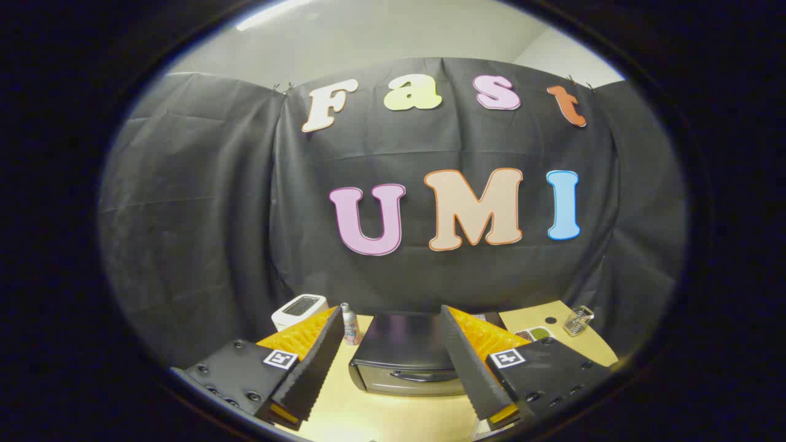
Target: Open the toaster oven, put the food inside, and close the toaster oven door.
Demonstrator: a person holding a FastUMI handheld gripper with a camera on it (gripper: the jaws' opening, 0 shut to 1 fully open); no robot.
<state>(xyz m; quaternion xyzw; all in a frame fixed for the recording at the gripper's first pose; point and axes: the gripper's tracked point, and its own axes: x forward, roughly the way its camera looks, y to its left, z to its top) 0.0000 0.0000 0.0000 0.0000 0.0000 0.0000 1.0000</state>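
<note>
Tabletop carries the toaster oven, shut door facing the spread, empty tool.

Single fisheye camera riding on the gripper, looking forward along its spread fingers, raised above the near edge of the table. Faces the toaster oven close ahead, booth wall behind.

We see the gripper with two long flat fingers whose inner faces are ribbed like small teeth. Each finger sits on a dark block with round screw holes and one square black-and-white marker.
</note>
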